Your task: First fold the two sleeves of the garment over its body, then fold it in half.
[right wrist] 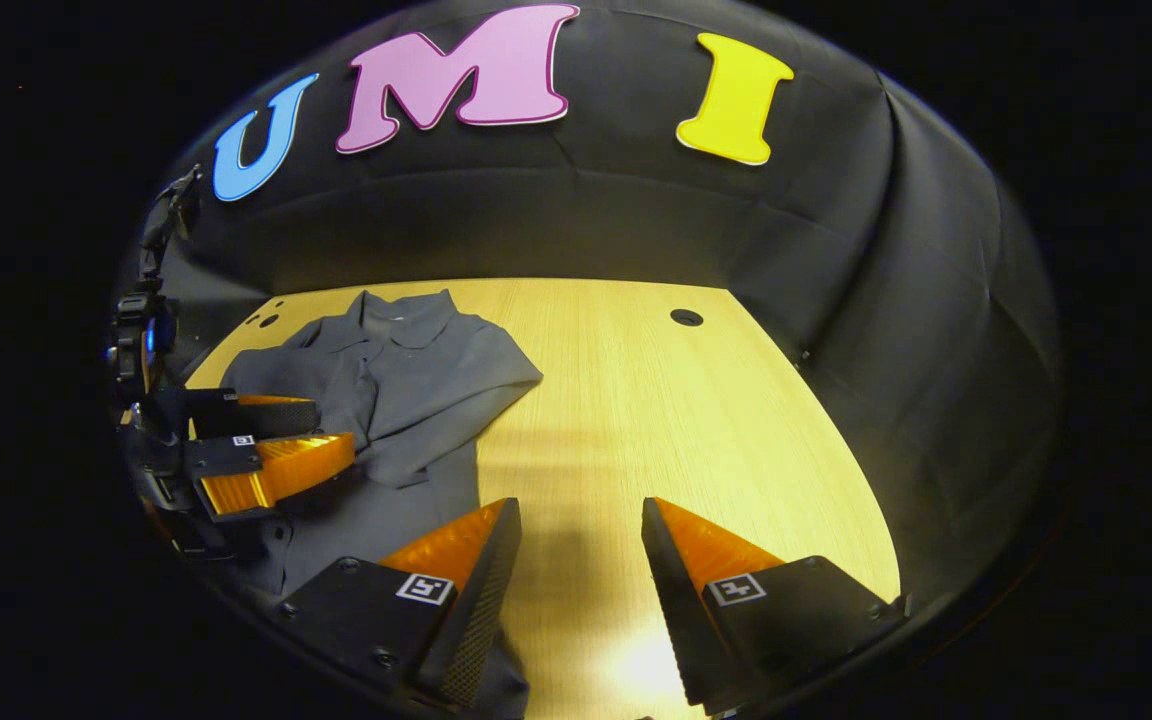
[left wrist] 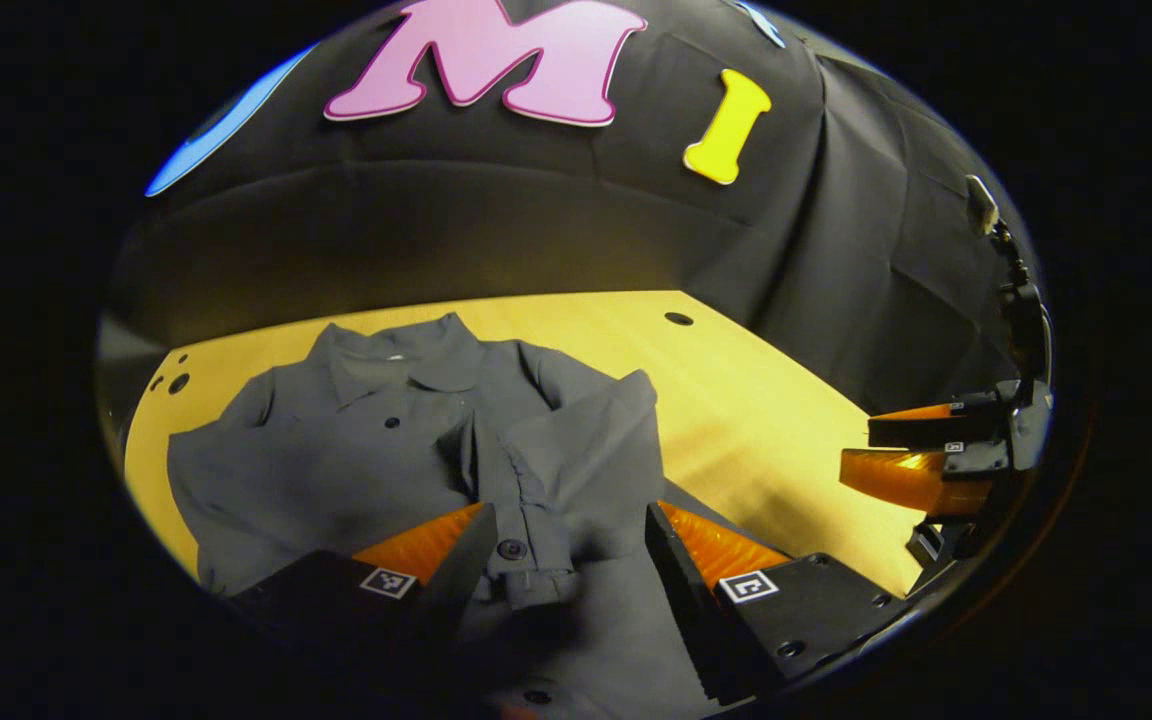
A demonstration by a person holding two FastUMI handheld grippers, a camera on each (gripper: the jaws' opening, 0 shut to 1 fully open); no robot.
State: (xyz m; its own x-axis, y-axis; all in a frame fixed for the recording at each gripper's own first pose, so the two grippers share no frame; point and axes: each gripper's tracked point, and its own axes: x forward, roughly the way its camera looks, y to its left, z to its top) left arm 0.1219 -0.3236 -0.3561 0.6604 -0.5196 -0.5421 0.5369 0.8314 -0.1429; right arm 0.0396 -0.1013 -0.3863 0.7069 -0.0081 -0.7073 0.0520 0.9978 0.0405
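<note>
A grey button-up shirt lies flat on the wooden table, collar at the far end. One sleeve is folded across the body, and its cuff lies between the fingers of my left gripper, which stands open just above the cloth. The other sleeve is spread out to the left. In the right gripper view the shirt lies at left, and my right gripper is open over bare table beside it. The left gripper hovers over the shirt there.
The right gripper hangs at the table's right edge in the left gripper view. A round hole marks the table's far right, and small holes its far left corner. Black cloth walls close in the table.
</note>
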